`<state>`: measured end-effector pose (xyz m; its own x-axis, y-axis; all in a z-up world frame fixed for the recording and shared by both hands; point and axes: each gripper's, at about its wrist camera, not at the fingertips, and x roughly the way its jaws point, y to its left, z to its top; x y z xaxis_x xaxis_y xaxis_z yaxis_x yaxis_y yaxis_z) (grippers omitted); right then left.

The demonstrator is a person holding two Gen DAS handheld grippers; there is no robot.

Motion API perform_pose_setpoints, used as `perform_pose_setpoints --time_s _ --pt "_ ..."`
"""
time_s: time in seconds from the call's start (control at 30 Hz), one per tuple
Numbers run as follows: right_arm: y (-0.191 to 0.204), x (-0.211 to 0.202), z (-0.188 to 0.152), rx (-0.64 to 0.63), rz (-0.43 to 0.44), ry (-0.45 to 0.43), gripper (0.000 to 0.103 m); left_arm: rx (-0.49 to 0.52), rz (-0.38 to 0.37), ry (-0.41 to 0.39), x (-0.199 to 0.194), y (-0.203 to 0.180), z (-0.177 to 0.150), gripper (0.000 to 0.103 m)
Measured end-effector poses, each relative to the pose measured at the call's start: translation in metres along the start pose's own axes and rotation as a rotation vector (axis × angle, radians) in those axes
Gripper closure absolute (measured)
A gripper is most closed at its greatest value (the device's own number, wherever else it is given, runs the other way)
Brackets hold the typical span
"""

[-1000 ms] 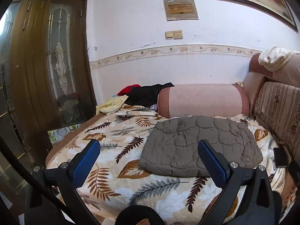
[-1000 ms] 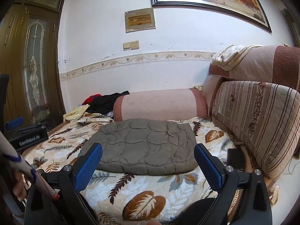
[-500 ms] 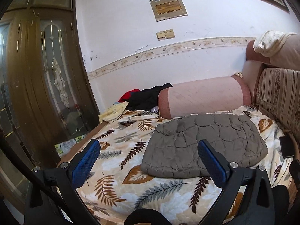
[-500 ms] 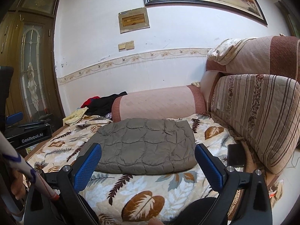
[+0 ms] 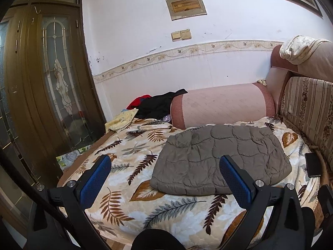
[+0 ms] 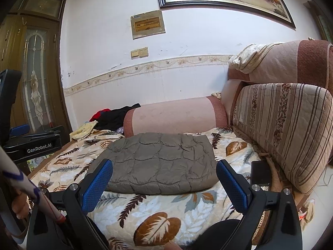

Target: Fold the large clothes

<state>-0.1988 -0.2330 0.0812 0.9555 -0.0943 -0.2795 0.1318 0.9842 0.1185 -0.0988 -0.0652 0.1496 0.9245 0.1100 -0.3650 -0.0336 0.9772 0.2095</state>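
A grey quilted garment (image 5: 220, 158) (image 6: 160, 162) lies folded into a flat rectangle on the leaf-patterned bedspread (image 5: 133, 162) (image 6: 158, 212). My left gripper (image 5: 164, 179) hovers in front of the bed's near edge, wide open, with nothing between its blue pads. In the right wrist view my right gripper (image 6: 164, 179) is also wide open and holds nothing, short of the garment's near edge. The left gripper's black body (image 6: 31, 143) shows at the far left of that view.
A pink bolster (image 5: 222, 104) (image 6: 174, 116) lies against the wall behind the garment. Black, red and yellow clothes (image 5: 156, 106) are heaped at the back left. A striped backrest cushion (image 6: 283, 129) lines the right side, with a dark phone (image 6: 261, 173) beside it. A wooden door (image 5: 52, 83) stands on the left.
Both grippers have pulled back and tilted up a little, so the folded garment sits lower and farther in both views. Neither gripper has changed its opening.
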Motion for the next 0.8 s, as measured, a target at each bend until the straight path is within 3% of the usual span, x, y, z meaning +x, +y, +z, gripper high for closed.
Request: perform_pose_setpoints --time_s 0.8 --pt "0.0097 -0.0011 -0.0023 -0.039 0.002 0.009 0.001 0.017 -0.006 -0.009 -0.0006 -0.0032 -0.0074 0.0"
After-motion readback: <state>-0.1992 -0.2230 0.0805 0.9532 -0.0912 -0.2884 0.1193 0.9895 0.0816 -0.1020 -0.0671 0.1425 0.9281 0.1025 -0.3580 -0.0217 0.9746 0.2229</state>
